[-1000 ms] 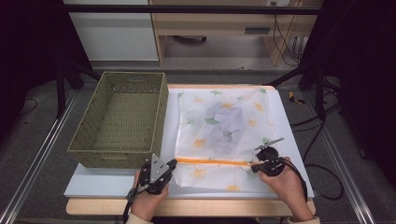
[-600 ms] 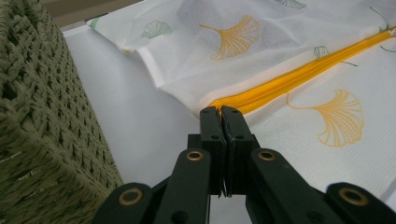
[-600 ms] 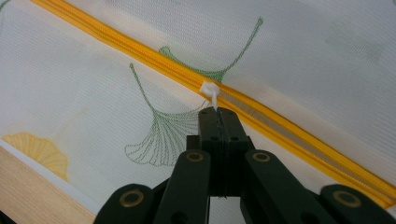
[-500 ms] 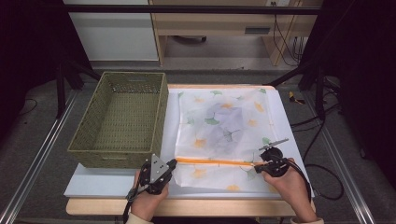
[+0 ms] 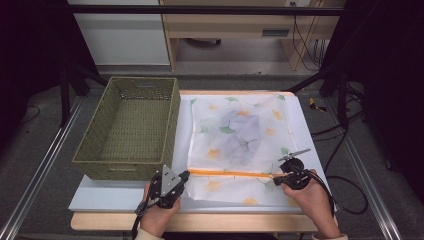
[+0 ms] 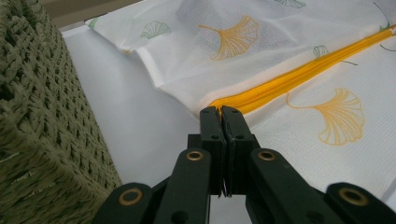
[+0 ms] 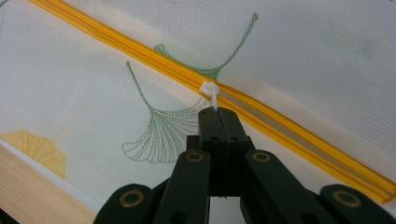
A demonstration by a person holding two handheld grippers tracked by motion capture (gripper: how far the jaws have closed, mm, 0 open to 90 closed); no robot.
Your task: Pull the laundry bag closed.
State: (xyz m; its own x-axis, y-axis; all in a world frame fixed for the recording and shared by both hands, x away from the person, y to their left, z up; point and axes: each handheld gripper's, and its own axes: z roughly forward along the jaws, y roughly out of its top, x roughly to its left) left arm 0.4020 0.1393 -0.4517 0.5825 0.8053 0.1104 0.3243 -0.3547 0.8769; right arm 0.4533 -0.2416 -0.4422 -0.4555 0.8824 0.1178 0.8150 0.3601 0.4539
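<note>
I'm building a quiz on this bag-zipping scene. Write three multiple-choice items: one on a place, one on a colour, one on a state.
1. Where does the woven olive-green basket stand relative to the white mesh laundry bag with ginkgo-leaf print?
A. on the bag's left
B. on the bag's right
C. on top of it

2. What colour is the bag's zipper?
A. blue
B. orange-yellow
C. black

3. What is the right gripper doing?
A. standing wide open
B. shut on the white zipper pull
C. shut on the basket rim

Answers: 1 A, since the high view shows the basket left of the bag. 2 B, since both gripper views show an orange-yellow strip. 3 B, since the right gripper view shows its jaws pinched together on the pull's tab.
</note>
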